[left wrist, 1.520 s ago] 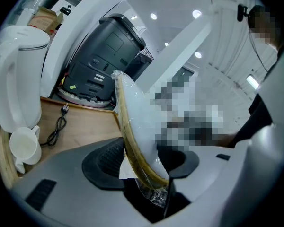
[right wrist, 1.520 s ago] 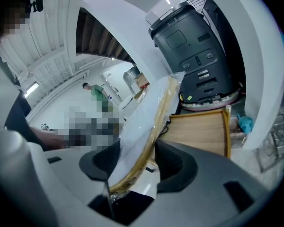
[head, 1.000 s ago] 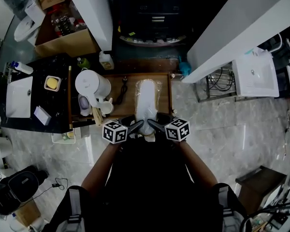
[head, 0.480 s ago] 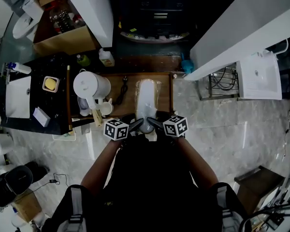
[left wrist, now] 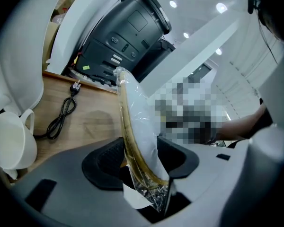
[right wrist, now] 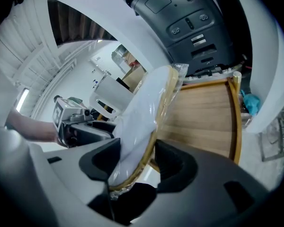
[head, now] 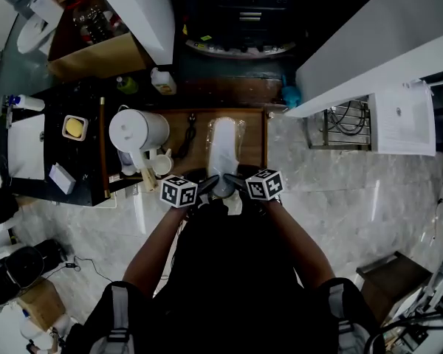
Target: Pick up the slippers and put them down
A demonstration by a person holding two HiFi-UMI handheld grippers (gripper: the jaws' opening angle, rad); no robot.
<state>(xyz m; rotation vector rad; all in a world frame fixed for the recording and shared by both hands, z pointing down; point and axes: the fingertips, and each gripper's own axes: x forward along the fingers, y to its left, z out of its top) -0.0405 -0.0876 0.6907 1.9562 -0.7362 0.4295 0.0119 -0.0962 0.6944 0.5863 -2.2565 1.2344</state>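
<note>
Holding the wrapped slippers (head: 223, 147) two-handed over the wooden tray (head: 254, 142), lengthwise down its middle with the toe end toward the far edge. Clamped on the near end from both sides: left gripper (left wrist: 142, 161) on the left flank, right gripper (right wrist: 135, 164) on the right. Pinching sole edge and plastic wrap between the pads each side, no gap visible in either gripper view.

Probably gripped at one end from opposite sides to stop the floppy pack twisting and to keep it square to the tray. Kept on the bare middle strip, clear of the power cable (head: 189, 133) toward the far-left part and of the white kettle (head: 136, 129) and mug (head: 161, 164) along the left edge.

Can't tell whether the toe end is touching the wood.

Reads as the set-down phase: pack low and close to flat, release not yet done. Best to open only with the full length resting, since the slick wrap would likely slide if dropped.
</note>
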